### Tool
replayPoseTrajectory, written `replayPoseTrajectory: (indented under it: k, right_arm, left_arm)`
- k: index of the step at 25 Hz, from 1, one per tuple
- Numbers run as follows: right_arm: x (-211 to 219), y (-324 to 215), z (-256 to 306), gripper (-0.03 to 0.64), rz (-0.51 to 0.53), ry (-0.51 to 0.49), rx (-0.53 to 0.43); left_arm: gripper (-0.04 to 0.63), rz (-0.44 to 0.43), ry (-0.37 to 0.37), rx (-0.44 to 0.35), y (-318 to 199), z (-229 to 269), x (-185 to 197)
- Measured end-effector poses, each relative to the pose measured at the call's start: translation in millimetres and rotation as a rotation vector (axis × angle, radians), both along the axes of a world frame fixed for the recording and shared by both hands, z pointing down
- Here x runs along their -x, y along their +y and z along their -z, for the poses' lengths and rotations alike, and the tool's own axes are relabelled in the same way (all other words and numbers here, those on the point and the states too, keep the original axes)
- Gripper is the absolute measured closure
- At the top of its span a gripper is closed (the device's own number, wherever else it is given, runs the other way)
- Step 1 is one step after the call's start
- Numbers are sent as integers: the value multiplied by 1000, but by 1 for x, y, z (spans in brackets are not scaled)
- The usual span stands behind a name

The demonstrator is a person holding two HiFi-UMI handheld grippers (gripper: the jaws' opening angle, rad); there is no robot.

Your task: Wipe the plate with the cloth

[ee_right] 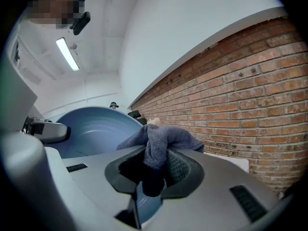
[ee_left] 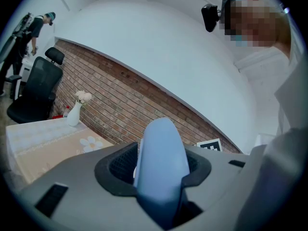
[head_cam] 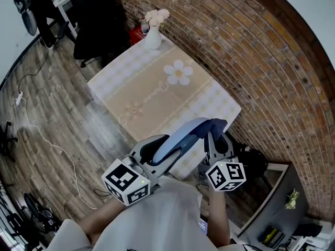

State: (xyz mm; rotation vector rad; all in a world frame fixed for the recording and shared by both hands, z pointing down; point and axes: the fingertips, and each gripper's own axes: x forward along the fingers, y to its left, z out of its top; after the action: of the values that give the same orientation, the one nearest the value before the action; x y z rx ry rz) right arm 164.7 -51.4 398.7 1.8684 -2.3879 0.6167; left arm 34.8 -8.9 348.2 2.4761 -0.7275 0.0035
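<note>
Red brick wall (head_cam: 251, 51) backs a small table under a beige cloth printed with a daisy (head_cam: 157, 88). A white vase of pale flowers (head_cam: 153, 35) stands at its far corner, with grey wood-plank floor (head_cam: 47, 114) and a black office chair (head_cam: 89, 14) beyond. In the head view both tools are held near the body, off the table's near edge. The left gripper (head_cam: 152, 149) carries a round pale-blue plate (head_cam: 180, 137) tilted edge-on, and the right gripper (head_cam: 215, 144) brings a bunched grey-blue terry cloth (head_cam: 214, 125) to the plate's far rim. Whether they touch cannot be told.

The left gripper view shows its jaws pinching the plate's rim (ee_left: 161, 162), the disc rising straight out of them. The table (ee_left: 43, 138), vase (ee_left: 74, 113) and chair (ee_left: 36, 90) sit behind. A person (ee_left: 36, 25) stands far off.

The right gripper view shows its jaws pressed together on the cloth (ee_right: 156, 146), which spills over them in a wad. The plate's hollow face (ee_right: 91, 129) stands just to the left, brick (ee_right: 250, 105) to the right, a strip light (ee_right: 67, 53) overhead.

The likely trouble is leverage. The plate is held by one edge only and apparently out over the floor, so a hard push far from that hold could twist it loose. The small wad could also pull free, letting bare jaw scrape the glaze.
</note>
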Motion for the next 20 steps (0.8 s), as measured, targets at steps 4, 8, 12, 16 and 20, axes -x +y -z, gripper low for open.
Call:
replayPoseTrajectory:
  k: [4, 8, 12, 16, 20]
  right_arm:
    - [-6, 0, -11, 517, -10, 3, 18]
    - [-10, 0, -23, 517, -18, 5, 43]
    - [-9, 1, -34, 517, -20, 5, 69]
    - [-5, 1, -43, 517, -17, 3, 91]
    - [-2, 4, -51, 517, -12, 3, 106]
  left_arm:
    - [405, 2, 15, 2, -2, 2, -2]
    - [405, 7, 24, -7, -6, 6, -2]
    - [405, 16, 36, -11, -11, 11, -1]
    - [405, 32, 53, -17, -18, 16, 0]
    - [405, 42, 69, -16, -21, 18, 1]
